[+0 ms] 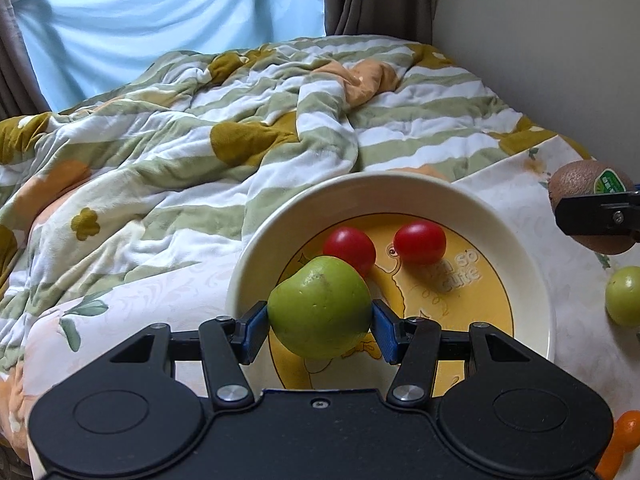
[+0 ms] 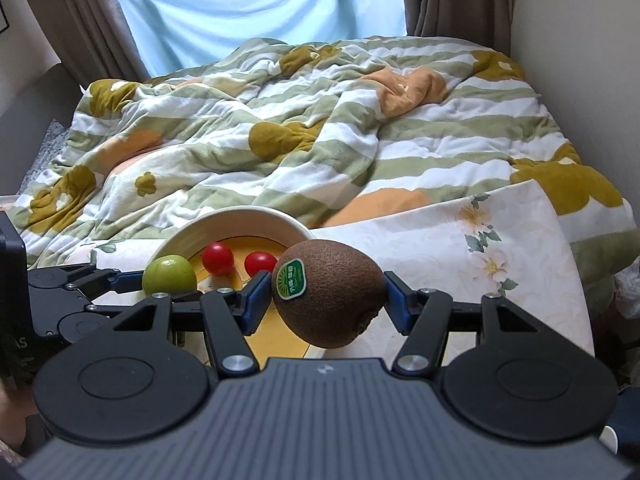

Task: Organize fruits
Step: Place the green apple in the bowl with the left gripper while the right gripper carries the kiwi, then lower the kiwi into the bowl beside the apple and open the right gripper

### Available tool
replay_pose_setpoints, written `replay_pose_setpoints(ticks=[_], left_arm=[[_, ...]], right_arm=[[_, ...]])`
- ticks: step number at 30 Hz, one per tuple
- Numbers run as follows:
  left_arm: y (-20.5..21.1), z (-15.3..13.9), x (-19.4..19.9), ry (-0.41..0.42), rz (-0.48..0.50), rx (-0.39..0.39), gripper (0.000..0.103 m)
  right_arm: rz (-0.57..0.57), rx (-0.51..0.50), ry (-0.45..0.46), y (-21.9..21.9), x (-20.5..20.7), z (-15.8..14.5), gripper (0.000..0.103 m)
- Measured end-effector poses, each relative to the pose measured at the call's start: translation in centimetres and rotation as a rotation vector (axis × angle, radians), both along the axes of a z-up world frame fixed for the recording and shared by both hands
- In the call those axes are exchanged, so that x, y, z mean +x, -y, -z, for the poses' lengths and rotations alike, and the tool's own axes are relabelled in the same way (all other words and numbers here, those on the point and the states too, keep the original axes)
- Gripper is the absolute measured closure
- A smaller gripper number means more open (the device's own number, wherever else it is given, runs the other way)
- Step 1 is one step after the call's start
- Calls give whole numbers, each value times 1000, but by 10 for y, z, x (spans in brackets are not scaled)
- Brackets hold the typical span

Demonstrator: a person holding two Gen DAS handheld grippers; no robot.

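The left gripper (image 1: pixel 319 326) has its jaws clamped on a green fruit (image 1: pixel 319 307), held over the near side of a cream plate (image 1: pixel 516 236) on the bed. Two red tomatoes (image 1: pixel 419 241) lie in the plate. To the right, the right gripper (image 2: pixel 326 298) grips a brown kiwi (image 2: pixel 334 296) beside the plate's rim. Another green fruit (image 1: pixel 624 295) lies on the flowered cloth (image 1: pixel 576 344).

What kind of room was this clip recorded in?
Most likely a bedroom. A rumpled striped quilt covers a bed that fills most of both views, with a curtained window behind it. The plate of fruit sits on a flowered cloth at the near end.
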State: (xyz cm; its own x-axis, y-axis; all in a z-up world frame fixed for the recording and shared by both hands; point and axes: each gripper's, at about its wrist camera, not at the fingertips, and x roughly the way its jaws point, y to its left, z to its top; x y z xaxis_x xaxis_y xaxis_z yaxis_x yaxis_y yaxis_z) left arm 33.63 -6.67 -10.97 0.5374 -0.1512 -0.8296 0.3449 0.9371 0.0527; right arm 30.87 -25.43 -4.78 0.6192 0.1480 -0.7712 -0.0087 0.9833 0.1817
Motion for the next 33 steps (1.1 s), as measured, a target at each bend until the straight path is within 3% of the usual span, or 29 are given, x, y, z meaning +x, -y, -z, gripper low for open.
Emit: replay_pose_setpoints(ticks=[4, 8, 11, 19, 33], left_arm=[[0, 3, 2, -7, -7, -6, 43], [-1, -11, -5, 50, -4, -30, 1], [-1, -22, -15, 101, 3, 8, 0], [-25, -37, -33, 111, -53, 5, 0], [-67, -54, -63, 134, -171, -6, 0]], right_arm=[[10, -2, -6, 1, 1, 1, 28], [11, -6, -6, 1, 2, 1, 28], [5, -5, -2, 2, 2, 0, 28], [-54, 1, 14, -1, 7, -3, 28], [-210, -41, 13, -63, 19, 24, 28]])
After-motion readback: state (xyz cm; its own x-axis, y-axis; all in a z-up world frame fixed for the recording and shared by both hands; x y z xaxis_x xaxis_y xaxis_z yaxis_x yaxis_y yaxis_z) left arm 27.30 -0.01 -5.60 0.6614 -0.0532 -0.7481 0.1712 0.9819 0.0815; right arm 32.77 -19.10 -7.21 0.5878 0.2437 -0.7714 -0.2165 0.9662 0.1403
